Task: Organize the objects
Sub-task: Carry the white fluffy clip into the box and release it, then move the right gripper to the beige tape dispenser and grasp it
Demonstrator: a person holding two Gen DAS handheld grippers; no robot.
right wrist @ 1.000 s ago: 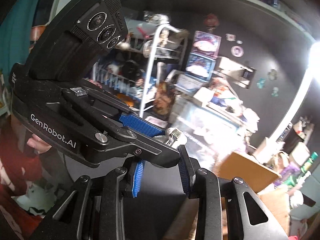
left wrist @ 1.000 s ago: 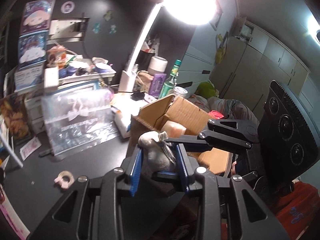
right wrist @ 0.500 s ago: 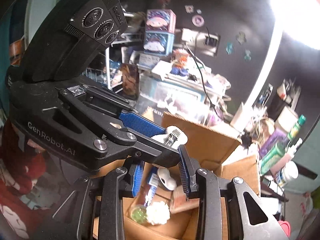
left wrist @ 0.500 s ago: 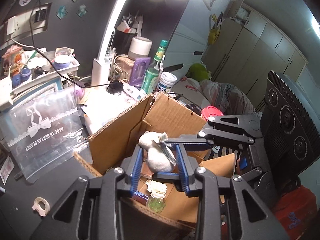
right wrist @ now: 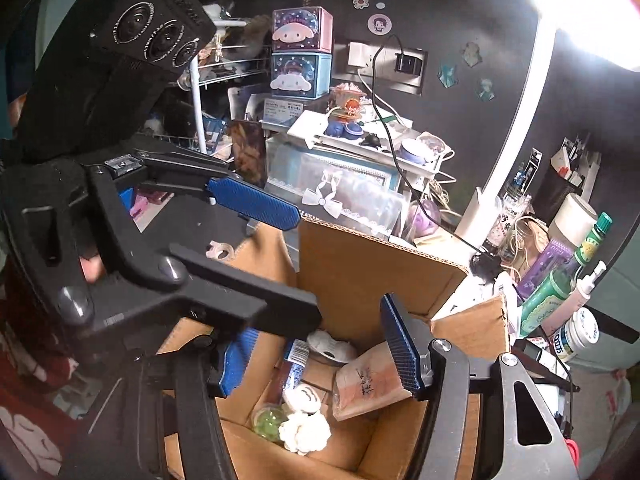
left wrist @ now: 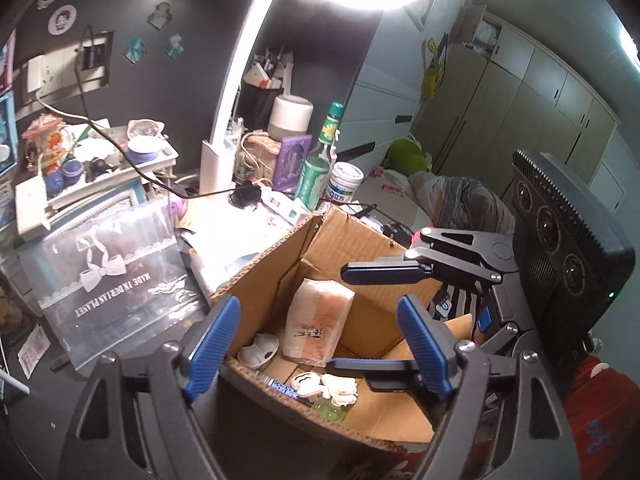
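An open cardboard box [left wrist: 352,240] sits below both grippers; it also shows in the right wrist view [right wrist: 360,272]. Inside lie a pink tissue packet [left wrist: 320,320], a small white figure [left wrist: 258,350], a white flower [left wrist: 340,388] with a green ball, and a round white piece [left wrist: 306,384]. My left gripper [left wrist: 320,340] is open and empty above the box. My right gripper [right wrist: 320,352] is open and empty too, over the same box, crossing the left one. The packet [right wrist: 368,384] and flower [right wrist: 304,432] show in the right wrist view.
A clear zip bag [left wrist: 112,276] leans left of the box. A green bottle [left wrist: 320,164], a white jar [left wrist: 344,188], a lamp post [left wrist: 216,168] and a cluttered white shelf [left wrist: 100,176] stand behind. A tape roll [right wrist: 219,249] lies on the dark desk.
Both grippers opened over the box. The white figure held between them half a second ago now lies inside the box.
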